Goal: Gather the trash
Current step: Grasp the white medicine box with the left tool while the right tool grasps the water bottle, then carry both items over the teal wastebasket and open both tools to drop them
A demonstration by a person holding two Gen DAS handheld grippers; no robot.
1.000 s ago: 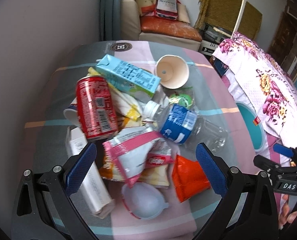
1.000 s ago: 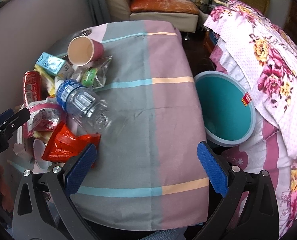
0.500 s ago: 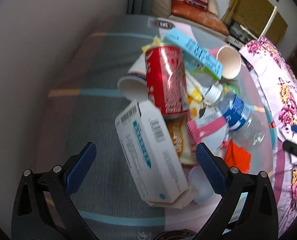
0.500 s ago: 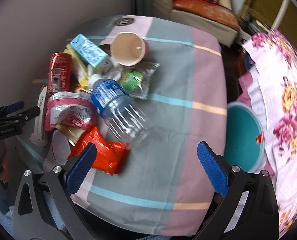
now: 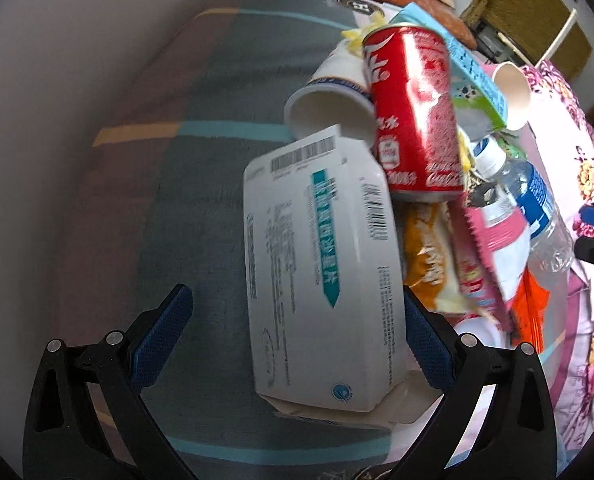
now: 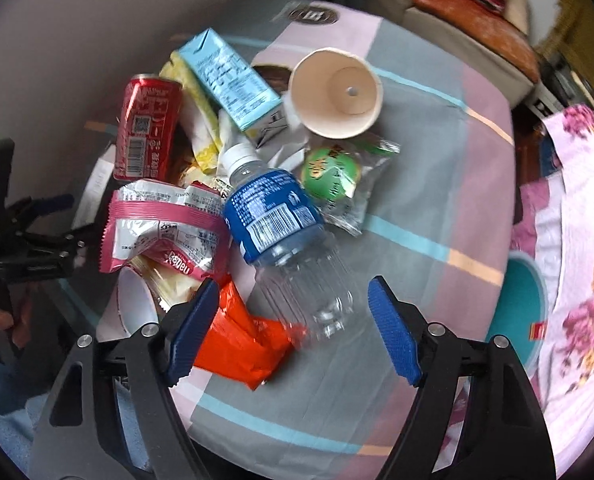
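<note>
Left wrist view first: we are holding the left gripper [image 5: 297, 332] spread wide, its blue pads on either side of the near end of a white carton box [image 5: 321, 276] that is lying flat on the striped tablecloth [image 5: 201, 208]; whether the right-hand pad is touching the box we cannot tell, and the left-hand pad is standing clear of it. Just beyond the box, a red cola can [image 5: 413, 120] is lying on its side with a white paper cup [image 5: 329, 104] pressing against its left flank, mouth toward us. To the right of the box, a yellow-orange snack bag [image 5: 429, 252] and a pink wrapper [image 5: 497, 248] are crowding together, with a clear water bottle [image 5: 533, 204] beyond them.

Right wrist view next: we are keeping the right gripper [image 6: 293, 328] released, its pads bracketing the clear base of the water bottle [image 6: 285, 236] without touching it. An orange wrapper [image 6: 241, 344] is lying just beside the left pad, partly under the bottle. Farther in, the pink wrapper [image 6: 161, 228] is sitting left of the bottle's blue label, and a green snack packet [image 6: 337, 180] is lying to its right. Beyond these, the cola can [image 6: 145, 128], a light blue drink carton [image 6: 233, 84] and a tan paper cup [image 6: 337, 92] on its side are filling the far part of the pile. Off the table edge at the right, a teal bin [image 6: 517, 312] is standing beside a floral bedspread [image 6: 577, 240]. At the far left the other gripper [image 6: 45, 232] is showing, dark and small.
</note>
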